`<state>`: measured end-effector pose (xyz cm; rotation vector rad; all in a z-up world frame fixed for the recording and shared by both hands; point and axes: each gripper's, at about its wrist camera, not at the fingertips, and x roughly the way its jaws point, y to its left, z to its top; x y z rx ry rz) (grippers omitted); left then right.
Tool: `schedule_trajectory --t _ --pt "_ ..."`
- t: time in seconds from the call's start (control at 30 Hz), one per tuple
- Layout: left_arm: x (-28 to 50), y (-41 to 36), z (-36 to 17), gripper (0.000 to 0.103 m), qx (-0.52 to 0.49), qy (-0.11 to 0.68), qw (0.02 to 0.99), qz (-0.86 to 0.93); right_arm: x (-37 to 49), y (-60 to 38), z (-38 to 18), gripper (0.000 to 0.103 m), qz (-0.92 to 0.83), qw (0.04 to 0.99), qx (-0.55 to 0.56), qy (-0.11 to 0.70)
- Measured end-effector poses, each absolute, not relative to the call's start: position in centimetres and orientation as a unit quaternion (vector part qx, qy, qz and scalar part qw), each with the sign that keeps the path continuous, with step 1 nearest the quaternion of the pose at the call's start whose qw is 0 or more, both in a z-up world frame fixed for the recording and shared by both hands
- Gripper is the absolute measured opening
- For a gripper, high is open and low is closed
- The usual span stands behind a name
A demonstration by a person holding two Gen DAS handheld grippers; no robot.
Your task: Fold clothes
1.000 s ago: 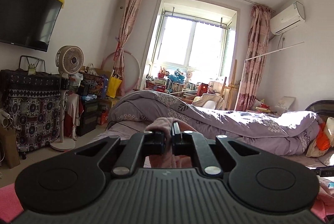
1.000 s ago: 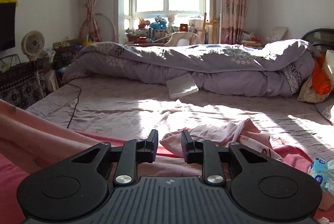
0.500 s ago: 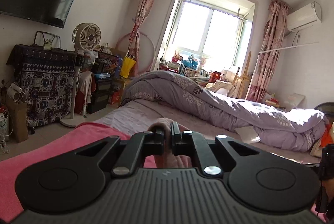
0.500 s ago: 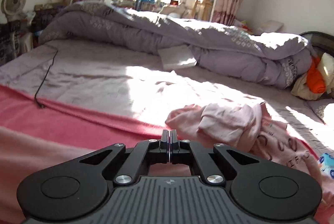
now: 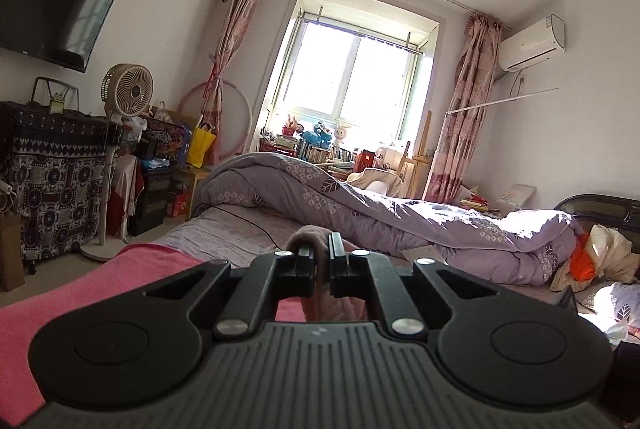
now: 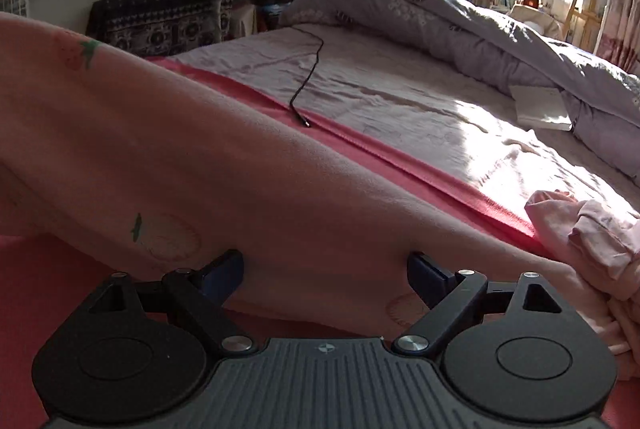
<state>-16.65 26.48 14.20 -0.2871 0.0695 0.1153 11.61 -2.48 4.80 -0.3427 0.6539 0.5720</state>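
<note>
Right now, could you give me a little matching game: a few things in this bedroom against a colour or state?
Things:
1. left tongs
2. right tongs
3. blanket
4. quilt

States:
A. purple, bunched along the bed
B. red, spread flat
C. shut on pink garment
D. wide open, just been opening

Pairs: 1-C, 2-D, 3-B, 4-A

Right gripper [image 6: 324, 269] jaws just sprang wide open, dipped over pink garment [image 6: 200, 165]; nothing gripped.
</note>
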Motion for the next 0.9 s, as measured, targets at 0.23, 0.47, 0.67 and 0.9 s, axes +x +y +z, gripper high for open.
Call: schedule_trajectory --t 0.23,0.47,0.67,0.9 --pt "-10.2 29.3 15.0 0.006 -0.141 0.026 0.983 0.117 13.9 -2.7 9.0 0.002 0.070 0.966 -0.120 0.218" --pt "-10.7 27.1 19.6 0.007 -0.122 -0.065 0.988 0.072 12.7 -9.2 16.7 0.082 0.234 0.950 -0.070 0.194" --pt "-15.3 27.3 17.6 0.007 -0.120 -0.025 0.991 0.057 11.6 -5.9 8.6 0.088 0.297 0.899 -0.170 0.272" --pt "-14.1 28.5 14.1 0.007 -0.098 0.023 0.990 0.098 11.3 -0.9 4.1 0.005 0.231 0.907 -0.222 0.274"
